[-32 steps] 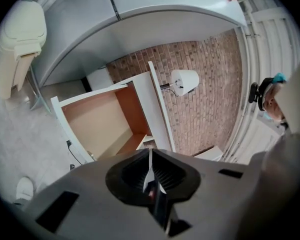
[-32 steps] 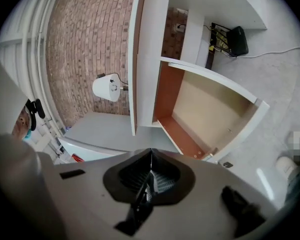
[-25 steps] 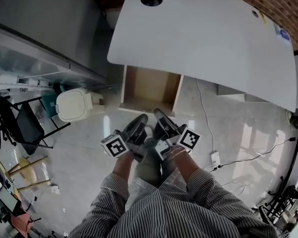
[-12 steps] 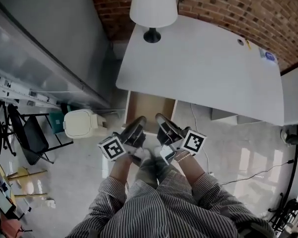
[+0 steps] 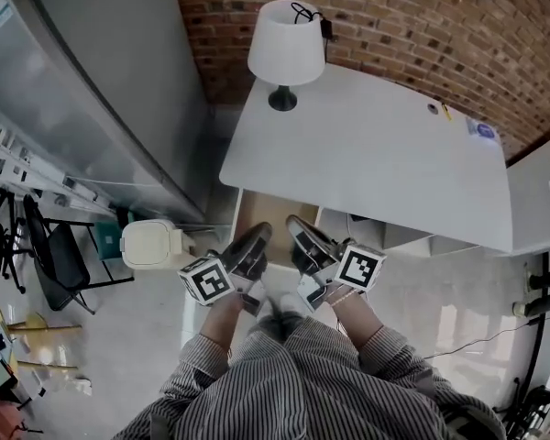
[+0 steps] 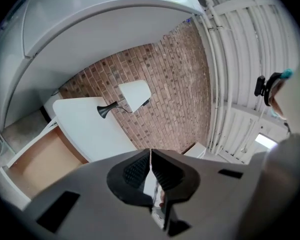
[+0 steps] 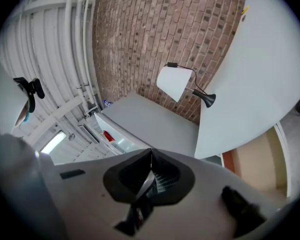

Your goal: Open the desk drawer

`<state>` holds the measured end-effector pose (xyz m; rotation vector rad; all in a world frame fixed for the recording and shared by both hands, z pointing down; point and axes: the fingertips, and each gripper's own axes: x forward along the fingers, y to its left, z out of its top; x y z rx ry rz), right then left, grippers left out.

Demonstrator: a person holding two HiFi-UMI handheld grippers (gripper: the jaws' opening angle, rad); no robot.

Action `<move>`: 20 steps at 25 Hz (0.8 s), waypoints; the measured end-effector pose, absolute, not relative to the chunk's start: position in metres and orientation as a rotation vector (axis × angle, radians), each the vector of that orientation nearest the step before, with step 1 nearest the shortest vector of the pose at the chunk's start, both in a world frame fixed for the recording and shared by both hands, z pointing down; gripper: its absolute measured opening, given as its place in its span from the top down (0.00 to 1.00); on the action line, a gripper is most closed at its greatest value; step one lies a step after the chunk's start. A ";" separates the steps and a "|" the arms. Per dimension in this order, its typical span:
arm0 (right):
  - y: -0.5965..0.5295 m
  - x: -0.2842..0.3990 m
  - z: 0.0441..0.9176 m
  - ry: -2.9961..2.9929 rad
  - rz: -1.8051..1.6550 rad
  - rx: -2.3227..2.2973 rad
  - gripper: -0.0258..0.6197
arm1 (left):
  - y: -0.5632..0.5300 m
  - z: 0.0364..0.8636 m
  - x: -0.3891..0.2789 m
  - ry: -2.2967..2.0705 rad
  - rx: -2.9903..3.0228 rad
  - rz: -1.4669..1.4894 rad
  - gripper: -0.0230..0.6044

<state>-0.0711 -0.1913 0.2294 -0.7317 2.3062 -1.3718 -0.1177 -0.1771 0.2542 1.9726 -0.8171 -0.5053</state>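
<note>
The white desk (image 5: 376, 145) stands against a brick wall, and its wooden drawer (image 5: 273, 214) is pulled out below the front edge, with nothing visible inside. My left gripper (image 5: 258, 236) and right gripper (image 5: 295, 225) hang side by side in the air just in front of the drawer, touching nothing. Both are shut with nothing between their pads. In the left gripper view the gripper's tips (image 6: 150, 152) meet, with the drawer (image 6: 37, 159) low on the left. In the right gripper view the gripper (image 7: 151, 152) is also shut, and the drawer (image 7: 255, 159) shows under the desk (image 7: 260, 84).
A white-shaded lamp (image 5: 286, 44) stands on the desk's far left corner. A tall grey cabinet (image 5: 101, 90) flanks the desk on the left. A white bin (image 5: 151, 244) and black chairs (image 5: 46, 255) stand on the floor to the left. Cables (image 5: 495, 333) lie on the floor to the right.
The view has swung upward, bringing the lamp and brick wall into sight and the drawer closer under the desk edge. Both grippers rose together, still shut and side by side.
</note>
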 end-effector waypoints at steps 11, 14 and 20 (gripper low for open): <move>-0.196 -0.064 0.222 2.559 -1.168 -0.918 0.93 | -0.185 0.226 -0.114 -1.042 2.230 -0.272 0.93; -0.200 -0.062 0.221 2.596 -1.128 -0.959 0.93 | -0.188 0.222 -0.113 -1.079 2.243 -0.246 0.93; -0.209 -0.059 0.221 2.653 -1.046 -1.052 0.93 | -0.194 0.221 -0.115 -1.130 2.232 -0.218 0.93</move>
